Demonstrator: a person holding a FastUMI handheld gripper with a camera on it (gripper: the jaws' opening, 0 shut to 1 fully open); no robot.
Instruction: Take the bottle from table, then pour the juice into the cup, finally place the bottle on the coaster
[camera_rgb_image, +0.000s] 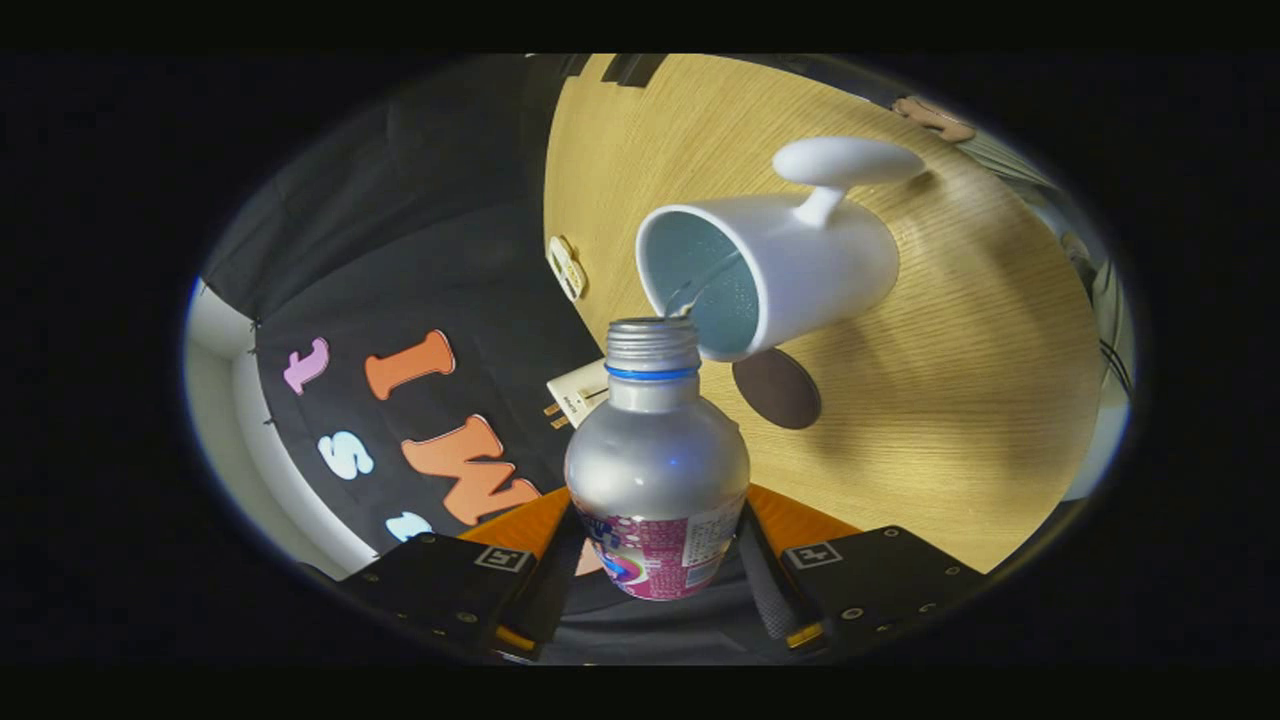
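Basically mid-pour. Tongs were closed on the bottle, one finger pressed to each side of its labelled lower body, open only as far as the bottle's width. Bottle was uncapped and tipped, neck aimed at the cup. A thin stream ran from the bottle mouth into the cup's opening; mouth sat just at the near rim, whether touching I couldn't tell. Cup stood on the surface well in from its edges, handle on the far side from the bottle. Coaster lay on the surface just beside the cup, between it and the tongs.

To do this step well, my read: hold the tilt steady, keep the mouth over the opening, not the rim. Don't add tilt fast, or the stream may overshoot. Keep grip firm; smooth metal body could slip. Level out before moving to the coaster.
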